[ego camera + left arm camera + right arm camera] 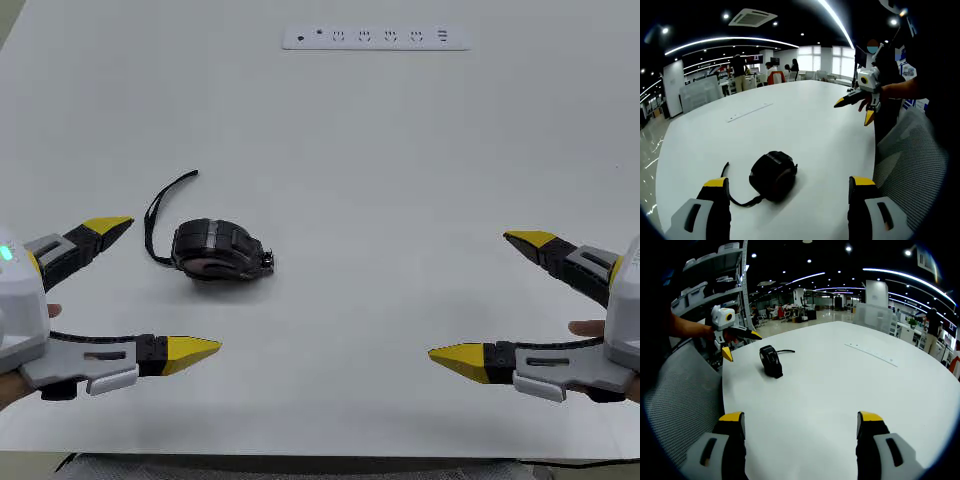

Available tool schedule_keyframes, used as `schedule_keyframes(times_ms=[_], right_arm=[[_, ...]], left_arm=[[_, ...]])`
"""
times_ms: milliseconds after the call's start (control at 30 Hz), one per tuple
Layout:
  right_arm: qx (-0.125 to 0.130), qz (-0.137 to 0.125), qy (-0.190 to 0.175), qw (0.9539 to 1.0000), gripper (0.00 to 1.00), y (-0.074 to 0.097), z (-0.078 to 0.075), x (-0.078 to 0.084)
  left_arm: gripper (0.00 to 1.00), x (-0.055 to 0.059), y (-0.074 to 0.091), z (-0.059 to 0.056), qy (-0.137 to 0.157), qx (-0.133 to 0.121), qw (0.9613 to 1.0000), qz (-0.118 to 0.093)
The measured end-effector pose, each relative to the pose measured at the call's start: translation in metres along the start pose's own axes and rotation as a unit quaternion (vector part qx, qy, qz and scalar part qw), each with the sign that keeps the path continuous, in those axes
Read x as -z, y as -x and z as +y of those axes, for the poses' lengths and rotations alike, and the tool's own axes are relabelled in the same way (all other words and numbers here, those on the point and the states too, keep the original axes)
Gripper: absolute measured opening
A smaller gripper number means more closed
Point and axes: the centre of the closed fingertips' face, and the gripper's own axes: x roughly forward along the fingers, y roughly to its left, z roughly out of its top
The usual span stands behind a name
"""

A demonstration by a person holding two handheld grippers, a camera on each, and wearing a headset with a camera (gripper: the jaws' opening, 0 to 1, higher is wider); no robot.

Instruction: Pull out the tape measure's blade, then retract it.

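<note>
Your left gripper (168, 284) and right gripper (470, 295) gape wide; squeeze the rigid, likely slick tape measure (215, 250), its hook (268, 262) at three o'clock.

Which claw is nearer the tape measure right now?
Left. The left claw is open close beside the tape measure, which lies just ahead of its tips; the right claw is open far across the table.
</note>
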Motion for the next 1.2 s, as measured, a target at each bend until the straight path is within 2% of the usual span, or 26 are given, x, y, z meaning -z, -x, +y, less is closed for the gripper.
schedule_keyframes(times_ms=[767, 1200], right_arm=[[0.001, 0.001, 0.004, 1.0, 0.94, -0.0004, -0.0038, -0.0007], [-0.01, 0.007, 0.023, 0.9997, 0.92, -0.0066, -0.0096, -0.0037]], left_arm=[[0.96, -0.0015, -0.0031, -0.0002, -0.011, 0.007, 0.9999, 0.005], [0.93, -0.0009, -0.008, 0.0011, -0.029, 0.028, 0.9989, 0.023]])
